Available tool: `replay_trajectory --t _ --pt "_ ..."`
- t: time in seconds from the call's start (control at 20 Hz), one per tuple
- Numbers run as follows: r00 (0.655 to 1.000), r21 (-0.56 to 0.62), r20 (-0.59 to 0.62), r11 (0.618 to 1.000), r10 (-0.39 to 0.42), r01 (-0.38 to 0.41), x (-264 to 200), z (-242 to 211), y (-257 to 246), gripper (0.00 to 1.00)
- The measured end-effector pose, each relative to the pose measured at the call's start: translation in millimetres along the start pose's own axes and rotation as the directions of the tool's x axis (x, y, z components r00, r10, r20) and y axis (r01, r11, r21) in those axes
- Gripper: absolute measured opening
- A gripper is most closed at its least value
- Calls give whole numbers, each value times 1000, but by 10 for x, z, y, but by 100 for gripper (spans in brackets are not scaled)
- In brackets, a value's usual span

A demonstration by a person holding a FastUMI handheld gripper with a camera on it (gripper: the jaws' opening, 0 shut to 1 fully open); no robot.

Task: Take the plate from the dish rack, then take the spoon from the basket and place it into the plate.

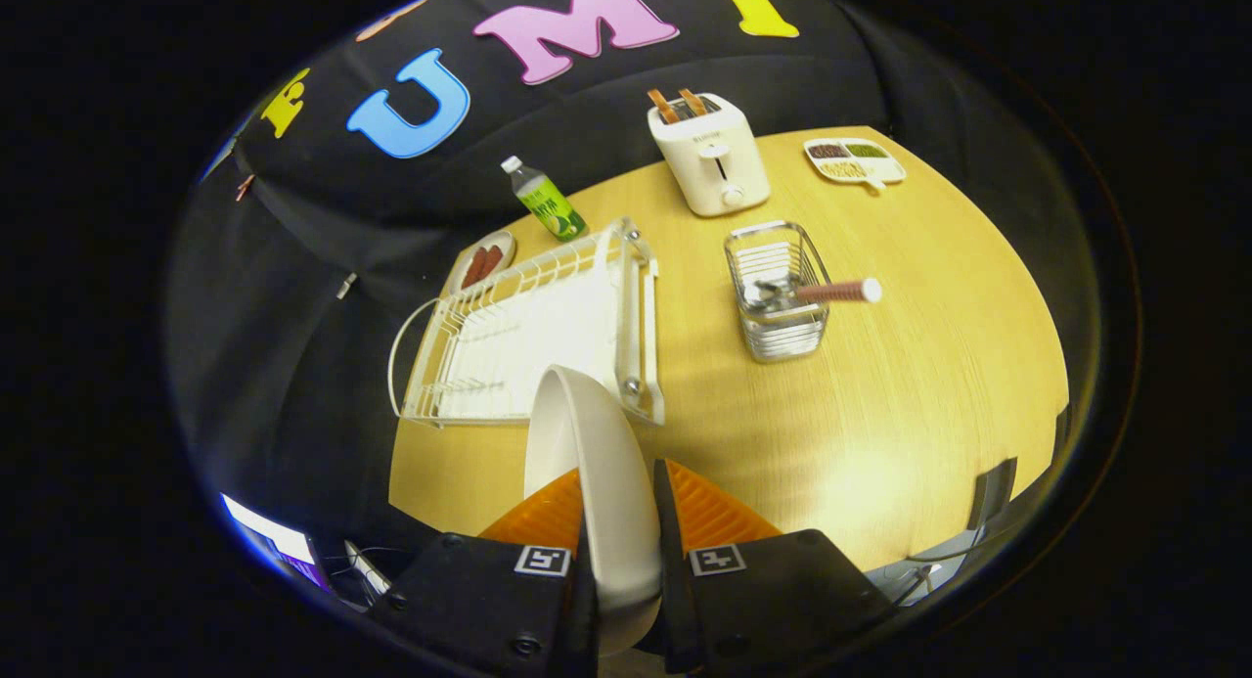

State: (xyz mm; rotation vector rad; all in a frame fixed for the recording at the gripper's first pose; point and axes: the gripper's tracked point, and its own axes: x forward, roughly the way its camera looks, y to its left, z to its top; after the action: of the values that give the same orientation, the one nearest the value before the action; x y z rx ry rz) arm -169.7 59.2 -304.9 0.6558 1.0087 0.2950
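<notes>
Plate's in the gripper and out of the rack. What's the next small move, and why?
Probably lower the plate flat onto bare table short of the wire basket and release. Both fingers of the gripper clamp it on edge, clear of the dish rack, and the spoon waits in the basket.

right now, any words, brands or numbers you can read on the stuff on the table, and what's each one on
None can be read.
Toaster: a small dark mark on its front, too blurred to read.
Bottle: green label with print, too small to read.
Tool, shut on the plate: square black-and-white markers on its body, patterns and no text.
Dish rack, basket and spoon: no writing visible.
</notes>
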Motion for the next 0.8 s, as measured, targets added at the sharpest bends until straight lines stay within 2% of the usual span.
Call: replay_trajectory --t 0.2,0.65,0.7,0.8 --pt "999 59 -49 998 3 0 202 -289 -296 29" --pt "995 219 -74 974 66 -48 557 -329 -630 30" --pt "995 231 -74 972 66 -47 558 -338 -654 30" --pt "998 244 -68 970 10 7 579 -316 -810 33"
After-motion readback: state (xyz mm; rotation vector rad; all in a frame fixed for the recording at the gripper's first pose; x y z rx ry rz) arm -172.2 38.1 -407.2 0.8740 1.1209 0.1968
